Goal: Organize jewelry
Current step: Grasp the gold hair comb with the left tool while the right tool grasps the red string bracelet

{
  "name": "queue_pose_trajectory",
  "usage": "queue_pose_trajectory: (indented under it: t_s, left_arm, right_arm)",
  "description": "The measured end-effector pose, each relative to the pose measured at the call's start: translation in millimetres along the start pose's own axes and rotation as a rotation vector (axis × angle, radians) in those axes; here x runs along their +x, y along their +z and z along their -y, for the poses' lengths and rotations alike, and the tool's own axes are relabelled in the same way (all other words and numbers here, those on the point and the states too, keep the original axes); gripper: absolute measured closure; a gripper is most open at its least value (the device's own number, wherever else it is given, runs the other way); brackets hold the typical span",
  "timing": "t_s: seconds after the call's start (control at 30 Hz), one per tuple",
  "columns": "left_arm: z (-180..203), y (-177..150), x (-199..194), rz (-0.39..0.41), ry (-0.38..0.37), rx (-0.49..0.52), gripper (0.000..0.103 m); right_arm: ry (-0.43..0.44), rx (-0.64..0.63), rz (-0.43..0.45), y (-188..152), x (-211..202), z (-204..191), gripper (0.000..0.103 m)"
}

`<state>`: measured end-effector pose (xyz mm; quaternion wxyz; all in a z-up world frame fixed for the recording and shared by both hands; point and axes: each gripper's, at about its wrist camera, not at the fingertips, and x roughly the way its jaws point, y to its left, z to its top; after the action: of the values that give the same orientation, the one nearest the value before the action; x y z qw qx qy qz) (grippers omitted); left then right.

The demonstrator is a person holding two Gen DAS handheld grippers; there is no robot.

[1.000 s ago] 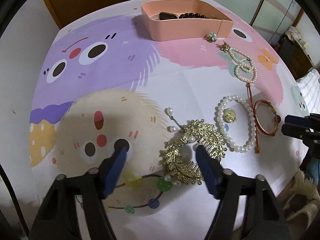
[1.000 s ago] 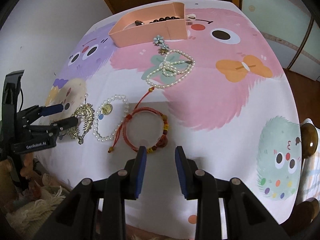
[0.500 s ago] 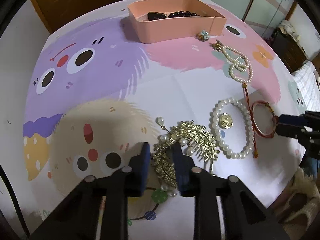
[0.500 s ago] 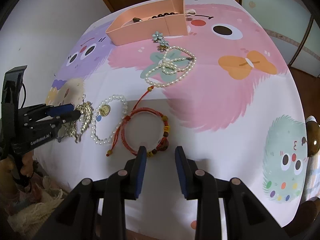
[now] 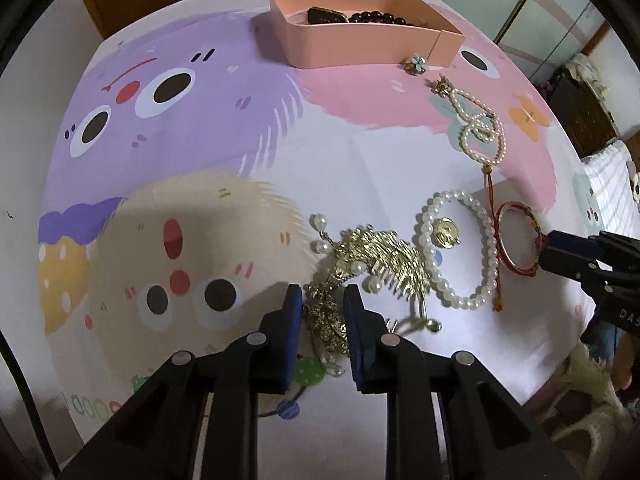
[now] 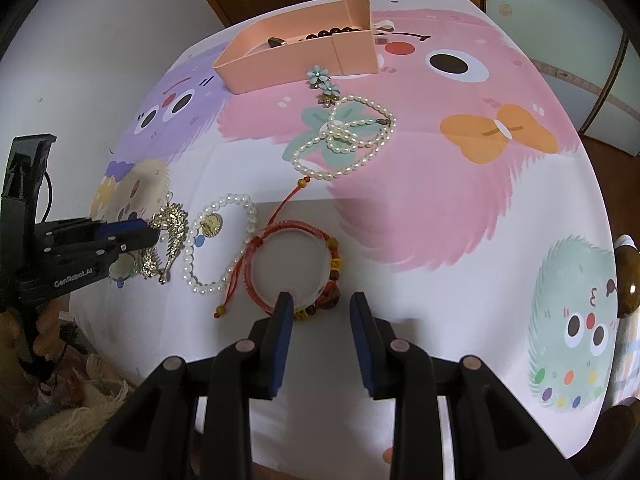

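A gold leaf-shaped hair comb with pearls (image 5: pixel 384 256) lies on the cartoon tablecloth, and my left gripper (image 5: pixel 322 300) is shut on its near end, pointing steeply down. In the right wrist view the same gripper (image 6: pixel 150 232) pinches the comb (image 6: pixel 174 224) at the table's left side. My right gripper (image 6: pixel 320 300) stands partly open with nothing between its fingers, just short of a red cord bracelet (image 6: pixel 334 256). A pearl bracelet with a gold coin (image 5: pixel 430 264) lies between comb and red bracelet. The pink box (image 5: pixel 360 46) at the far side holds dark beads (image 5: pixel 376 18).
A long pearl necklace (image 6: pixel 340 136) lies in loops mid-table. Blue flower earrings (image 6: pixel 320 76) sit right in front of the pink box (image 6: pixel 280 64). The table edge runs close under both grippers; a wooden door and glass panels stand behind the table.
My left gripper's jaws went from wide open around the gold comb to shut on its near end, and the comb shifted slightly. The right gripper stayed still.
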<state>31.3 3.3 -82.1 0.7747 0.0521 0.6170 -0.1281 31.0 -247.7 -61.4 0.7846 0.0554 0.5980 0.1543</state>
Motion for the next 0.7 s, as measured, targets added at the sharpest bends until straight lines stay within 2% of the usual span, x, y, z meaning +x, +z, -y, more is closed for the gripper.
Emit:
queue_pose_trajectory:
  t_s: [0.07, 0.13, 0.33, 0.7]
  left_arm:
    - [0, 0, 0, -0.001, 0.005, 0.01, 0.083]
    - [1, 1, 0, -0.003, 0.013, 0.018, 0.077]
    - [2, 12, 3, -0.007, 0.038, 0.069, 0.074]
    - [14, 36, 7, -0.035, 0.058, 0.207, 0.073]
  right_arm:
    - [0.0, -0.005, 0.001, 1, 1, -1, 0.073]
    - [-0.003, -0.011, 0.002, 2, 2, -4, 0.073]
    - [-0.01, -0.032, 0.004, 2, 2, -7, 0.073]
    - [-0.08, -0.094, -0.007, 10, 8, -20, 0.074]
